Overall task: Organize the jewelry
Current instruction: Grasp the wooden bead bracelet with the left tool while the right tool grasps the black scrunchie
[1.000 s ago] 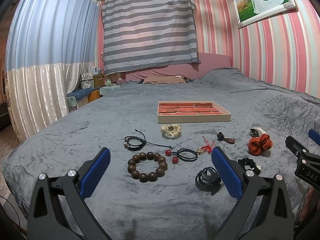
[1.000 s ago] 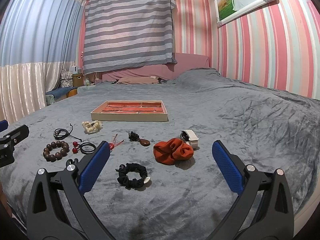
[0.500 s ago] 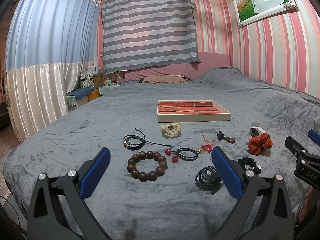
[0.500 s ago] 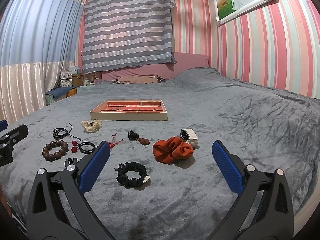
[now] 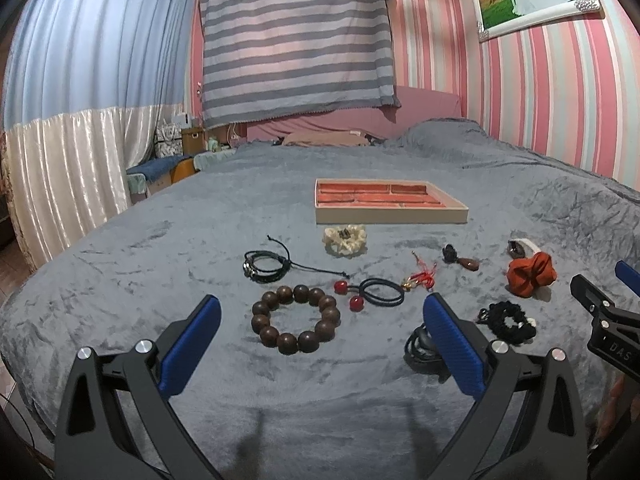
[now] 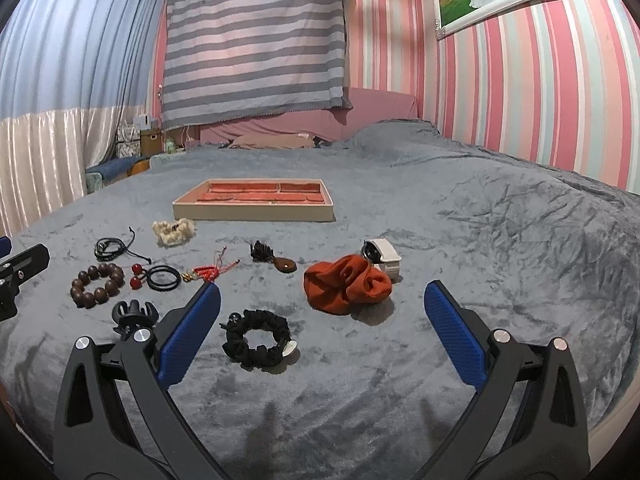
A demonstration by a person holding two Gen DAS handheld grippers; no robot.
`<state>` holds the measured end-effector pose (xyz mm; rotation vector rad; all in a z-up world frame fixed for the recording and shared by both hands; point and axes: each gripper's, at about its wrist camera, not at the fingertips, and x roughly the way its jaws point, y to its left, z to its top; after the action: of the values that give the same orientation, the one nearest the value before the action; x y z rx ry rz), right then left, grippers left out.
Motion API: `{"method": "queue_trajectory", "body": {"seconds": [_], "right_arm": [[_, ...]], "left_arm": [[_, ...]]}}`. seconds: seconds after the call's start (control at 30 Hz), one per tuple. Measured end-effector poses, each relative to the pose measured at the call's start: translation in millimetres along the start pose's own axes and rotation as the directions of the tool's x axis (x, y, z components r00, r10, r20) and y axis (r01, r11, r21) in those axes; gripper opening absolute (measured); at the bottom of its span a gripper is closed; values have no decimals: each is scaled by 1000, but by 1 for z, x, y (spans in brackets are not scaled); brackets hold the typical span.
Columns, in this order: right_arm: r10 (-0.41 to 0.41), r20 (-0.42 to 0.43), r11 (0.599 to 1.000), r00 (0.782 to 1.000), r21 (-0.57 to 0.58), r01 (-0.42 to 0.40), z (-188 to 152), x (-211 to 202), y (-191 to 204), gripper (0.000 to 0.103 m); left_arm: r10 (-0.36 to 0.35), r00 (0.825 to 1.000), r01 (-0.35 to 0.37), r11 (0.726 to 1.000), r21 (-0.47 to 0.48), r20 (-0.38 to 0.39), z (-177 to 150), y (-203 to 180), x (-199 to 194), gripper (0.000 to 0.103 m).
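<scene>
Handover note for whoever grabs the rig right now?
Left gripper: jaws open, empty, above the wooden bead bracelet.
Right gripper: jaws open, empty, above the black scrunchie and orange scrunchie.
Tray: on the blanket behind the items; no jewelry visible inside.
Done: nothing sorted.
Left: every piece, including the cream scrunchie and black claw clip.

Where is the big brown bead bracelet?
In the left wrist view, the wooden bead bracelet lies on the grey blanket, between the open left fingers, just before the black cord bracelet.
</scene>
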<state>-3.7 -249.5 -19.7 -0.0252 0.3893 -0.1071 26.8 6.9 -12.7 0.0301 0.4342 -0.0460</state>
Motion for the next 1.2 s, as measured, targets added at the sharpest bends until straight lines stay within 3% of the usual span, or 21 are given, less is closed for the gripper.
{"method": "queue_trajectory", "body": {"seconds": [0.8,1.2], "right_arm": [[6,-189,999,982,-43,-15,-10,78,20,99],[34,-300,998,953,-33,-46,-21,105,23,74]], "left_arm": [[39,983,-49,997,-54,-178,0,58,87,99],[1,954,-27,996,-84,-299,-7,71,124,98]]}}
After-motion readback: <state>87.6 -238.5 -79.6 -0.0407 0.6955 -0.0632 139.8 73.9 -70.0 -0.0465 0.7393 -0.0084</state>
